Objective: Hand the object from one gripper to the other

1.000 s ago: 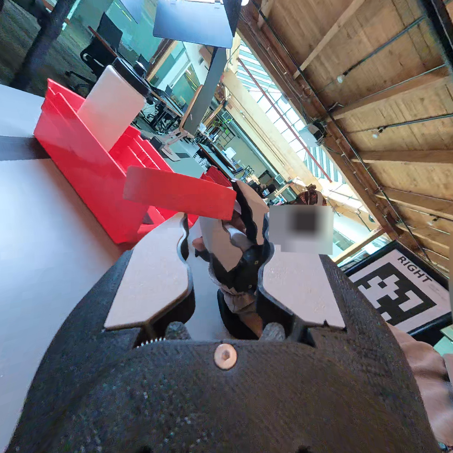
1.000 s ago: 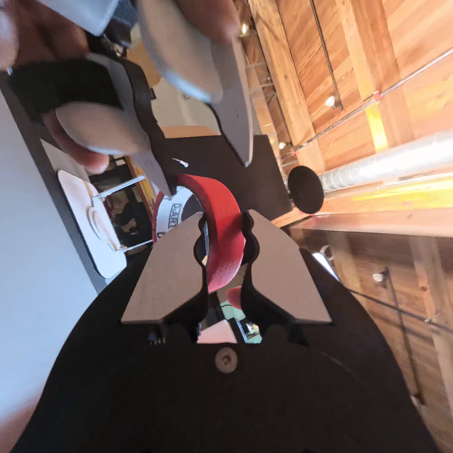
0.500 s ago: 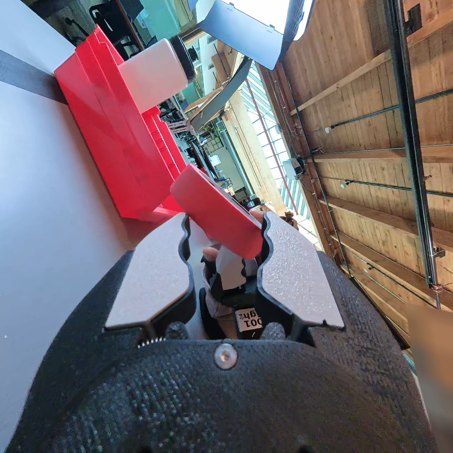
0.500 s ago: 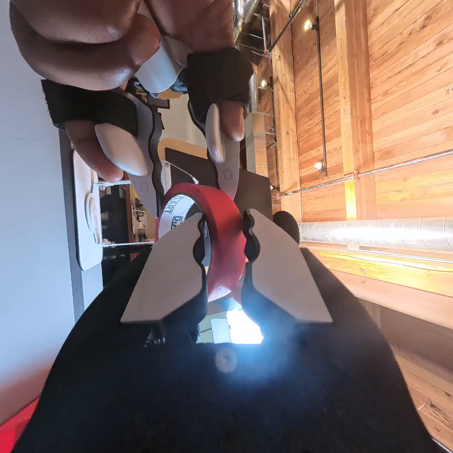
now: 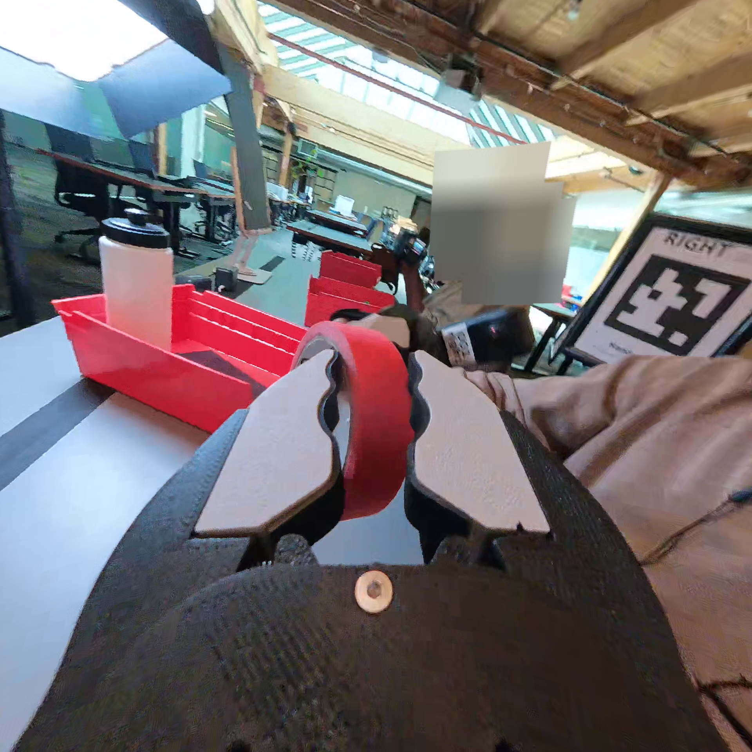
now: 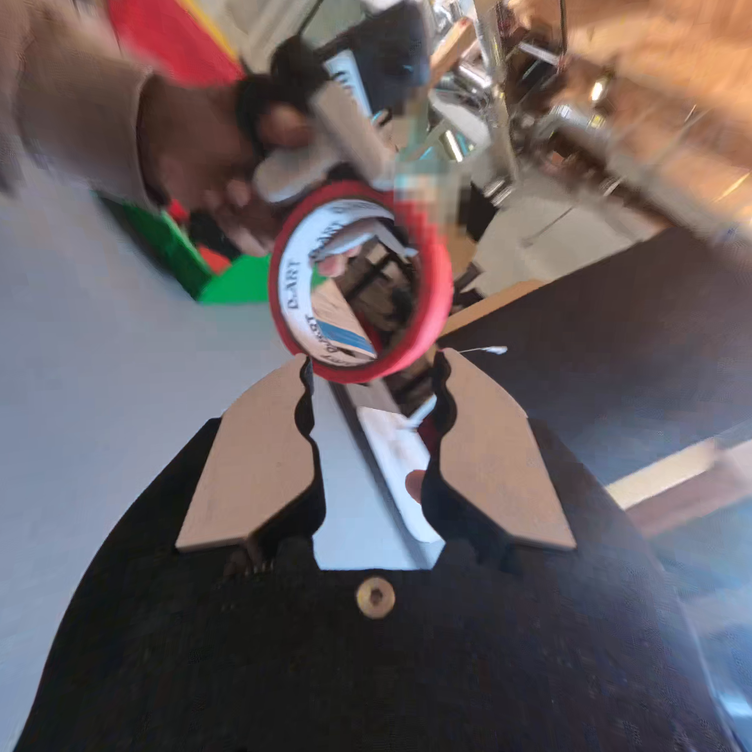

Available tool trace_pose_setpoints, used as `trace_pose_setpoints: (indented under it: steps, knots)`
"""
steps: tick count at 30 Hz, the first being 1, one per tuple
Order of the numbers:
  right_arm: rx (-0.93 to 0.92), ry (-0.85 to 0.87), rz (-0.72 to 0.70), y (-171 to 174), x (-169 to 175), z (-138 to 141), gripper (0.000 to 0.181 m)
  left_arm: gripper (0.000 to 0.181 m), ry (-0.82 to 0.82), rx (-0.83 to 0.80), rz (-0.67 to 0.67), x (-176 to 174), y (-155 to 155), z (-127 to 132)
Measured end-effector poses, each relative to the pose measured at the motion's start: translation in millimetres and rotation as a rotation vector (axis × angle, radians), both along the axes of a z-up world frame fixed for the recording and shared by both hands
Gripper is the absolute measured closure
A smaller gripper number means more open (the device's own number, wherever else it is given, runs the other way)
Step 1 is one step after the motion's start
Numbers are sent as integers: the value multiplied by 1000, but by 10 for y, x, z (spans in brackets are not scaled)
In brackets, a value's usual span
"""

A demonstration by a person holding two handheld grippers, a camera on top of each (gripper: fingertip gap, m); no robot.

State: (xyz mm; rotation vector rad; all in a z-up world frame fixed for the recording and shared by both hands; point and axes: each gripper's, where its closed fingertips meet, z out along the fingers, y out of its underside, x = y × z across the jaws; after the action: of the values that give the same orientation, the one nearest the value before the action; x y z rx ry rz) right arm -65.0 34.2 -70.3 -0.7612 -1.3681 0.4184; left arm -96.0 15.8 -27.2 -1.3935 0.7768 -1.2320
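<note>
The left tool (image 5: 371, 366) is clenched on the tape (image 5: 376, 423), a red roll with a white core: one finger (image 5: 280, 443) reaches inside the ring and the other presses on the red outer face, so the band is pinched between them and stands on edge above the desk (image 5: 61, 468). The right tool (image 6: 372, 366) is released; its jaws stand apart with bare desk (image 6: 101, 366) showing through the gap. In the right wrist view the tape (image 6: 435, 285) hangs just beyond the tips of that tool, its lower edge level with them, and whether it touches them cannot be told because the picture is blurred. At the far rim of the roll in that view the left tool's pale fingers (image 6: 293, 175) grip the band, with a hand (image 6: 195, 162) and tan sleeve (image 6: 69, 93) behind them. In the left wrist view a tan sleeve (image 5: 635, 427) fills the right side, and past the tape a pale finger of the right tool (image 5: 386, 325) shows just behind the roll. On the desk to the left sits a red bin (image 5: 162, 374) with dividers, and a white bottle (image 5: 136, 285) with a black cap stands upright in its far-left end. More red bins (image 5: 346, 285) lie farther back, and a board with a black-and-white marker (image 5: 675, 301) leans at the right.
</note>
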Motion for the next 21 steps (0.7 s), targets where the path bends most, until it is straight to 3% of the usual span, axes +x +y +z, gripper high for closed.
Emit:
trace_pose_setpoints:
  steps: [3, 7, 8, 11, 14, 16, 19, 21]
  knots:
    - [-503, 72, 276, -155, 107, 198, 115, 151, 75, 165, -184, 127, -478, 114]
    - [-848, 40, 633, -515, 137, 202, 98, 150, 32, 218, -367, 291, -850, 203]
    - [-887, 22, 695, -608, 141, 206, 102, 150, 13, 213, -391, 296, -876, 210]
    - [-868, 19, 799, -794, 198, 262, 148, 151, 30, 197, -367, 273, -771, 112]
    - [-756, -22, 628, -661, 132, 202, 152, 153, -31, 132, -288, 176, -548, 110]
    - [-657, -16, 404, -389, 80, 176, 152, 146, -38, 93, -54, 45, -174, 94]
    - [-361, 34, 97, -20, 127, 212, 152, 144, 62, 8, 208, -119, 204, -100]
    - [-106, 52, -76, 144, 179, 246, 152, 141, 1, -67, 190, -102, 220, -84]
